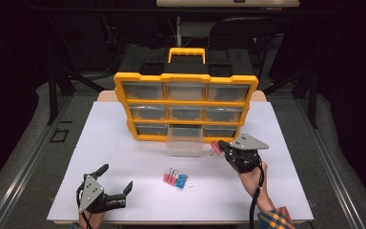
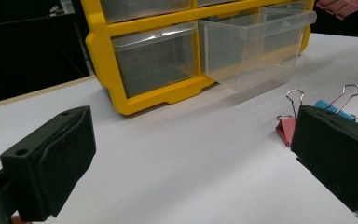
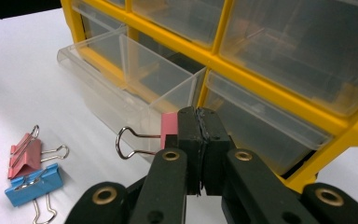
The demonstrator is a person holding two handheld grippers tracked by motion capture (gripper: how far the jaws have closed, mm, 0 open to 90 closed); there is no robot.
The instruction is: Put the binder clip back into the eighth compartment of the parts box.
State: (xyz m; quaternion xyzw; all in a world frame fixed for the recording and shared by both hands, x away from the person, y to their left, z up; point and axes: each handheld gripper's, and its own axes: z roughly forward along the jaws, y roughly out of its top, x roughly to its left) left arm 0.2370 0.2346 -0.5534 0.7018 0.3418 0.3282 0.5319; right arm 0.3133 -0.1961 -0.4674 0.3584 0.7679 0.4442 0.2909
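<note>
A white table (image 1: 124, 157) in a dark room bears a yellow drawer organizer (image 1: 186, 102). Just before its pulled-out clear drawer (image 1: 185, 141), the right gripper (image 1: 220, 147) pinches a pink binder clip (image 3: 168, 127). Nearer the person, the left gripper (image 1: 116, 180) rests spread; its view shows a pink clip (image 2: 286, 128) and a blue clip (image 2: 328, 106) close up

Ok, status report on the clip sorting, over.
Right tool shut on pink binder clip, beside open drawer. Left tool open, idle. Path clear.

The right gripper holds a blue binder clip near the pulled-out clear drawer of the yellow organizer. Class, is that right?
Not quite. The right gripper holds a pink binder clip, as the right gripper view shows. The rest stands: it is near the pulled-out clear drawer of the yellow organizer.
</note>
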